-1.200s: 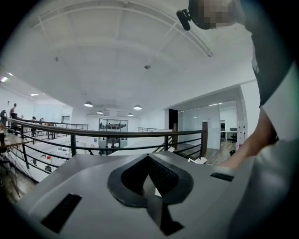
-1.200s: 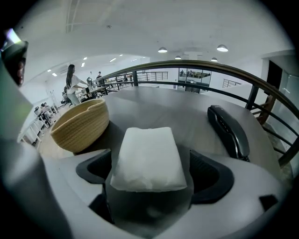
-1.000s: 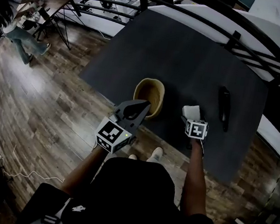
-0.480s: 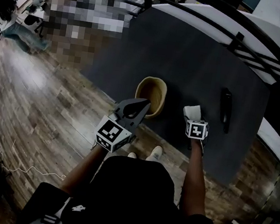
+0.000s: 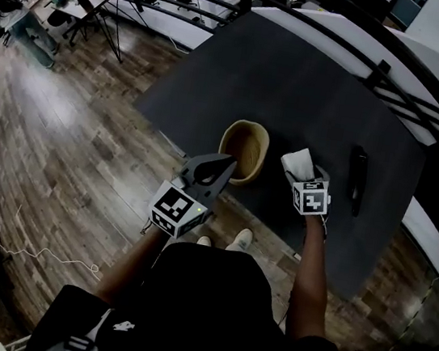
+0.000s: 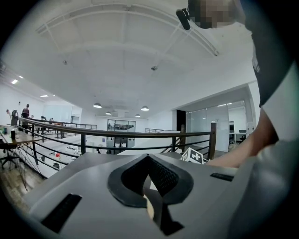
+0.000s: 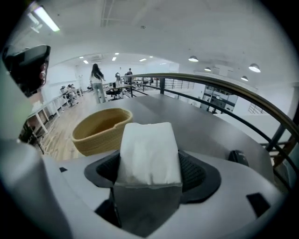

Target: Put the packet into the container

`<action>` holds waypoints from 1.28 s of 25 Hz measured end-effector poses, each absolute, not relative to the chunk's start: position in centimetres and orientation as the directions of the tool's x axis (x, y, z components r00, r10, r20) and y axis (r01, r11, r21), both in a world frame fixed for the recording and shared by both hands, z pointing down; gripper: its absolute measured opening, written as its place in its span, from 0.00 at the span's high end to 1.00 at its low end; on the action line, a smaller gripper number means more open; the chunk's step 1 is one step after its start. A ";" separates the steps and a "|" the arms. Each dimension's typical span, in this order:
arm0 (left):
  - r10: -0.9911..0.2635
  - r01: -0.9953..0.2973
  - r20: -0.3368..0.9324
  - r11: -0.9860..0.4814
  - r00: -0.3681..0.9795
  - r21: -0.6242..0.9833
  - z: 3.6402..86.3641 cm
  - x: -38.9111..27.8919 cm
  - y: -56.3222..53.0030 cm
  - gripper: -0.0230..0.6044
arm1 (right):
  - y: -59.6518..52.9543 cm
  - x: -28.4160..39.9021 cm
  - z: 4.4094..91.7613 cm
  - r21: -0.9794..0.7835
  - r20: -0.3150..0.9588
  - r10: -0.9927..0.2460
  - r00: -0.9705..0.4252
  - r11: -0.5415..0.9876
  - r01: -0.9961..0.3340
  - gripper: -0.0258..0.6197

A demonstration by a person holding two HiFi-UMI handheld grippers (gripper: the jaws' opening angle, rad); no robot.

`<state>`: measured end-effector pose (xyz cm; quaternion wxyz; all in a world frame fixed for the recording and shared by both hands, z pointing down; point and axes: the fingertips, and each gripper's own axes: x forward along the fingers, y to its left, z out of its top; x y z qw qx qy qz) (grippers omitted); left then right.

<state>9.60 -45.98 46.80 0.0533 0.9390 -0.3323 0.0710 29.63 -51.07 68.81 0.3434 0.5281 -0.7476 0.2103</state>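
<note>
Right gripper (image 5: 305,179), tilted downward, has just been closing onto the packet (image 5: 297,162).

Dark grey table (image 5: 314,87), tan woven basket (image 5: 235,142), slim black object (image 5: 357,179) well apart

Black shirt (image 5: 208,308), grey left hand-held gripper (image 5: 230,162)

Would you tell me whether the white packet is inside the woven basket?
Out: the white packet is clamped in the right gripper, beside the tan woven basket, not inside it.
</note>
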 end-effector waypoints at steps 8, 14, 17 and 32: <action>-0.683 -0.699 0.175 -0.714 0.709 0.045 46.8 7.2 -45.8 0.96 | -54.9 22.3 64.9 0.136 0.677 -0.624 -0.391 0.627 -0.767 0.38; -0.738 -0.754 0.181 -0.656 0.650 0.033 46.6 3.9 -45.8 0.96 | -56.0 15.4 64.2 0.160 0.698 -0.518 -0.495 0.786 -0.597 0.38; -0.764 -0.781 0.186 -0.624 0.618 0.034 46.6 2.9 -45.6 0.96 | -55.8 13.2 64.7 0.144 0.718 -0.455 -0.526 0.837 -0.527 0.38; -0.838 -0.857 0.197 -0.516 0.508 0.015 46.4 -0.4 -44.6 0.96 | -54.6 10.7 70.1 0.097 0.823 -0.263 -0.504 0.938 -0.332 0.38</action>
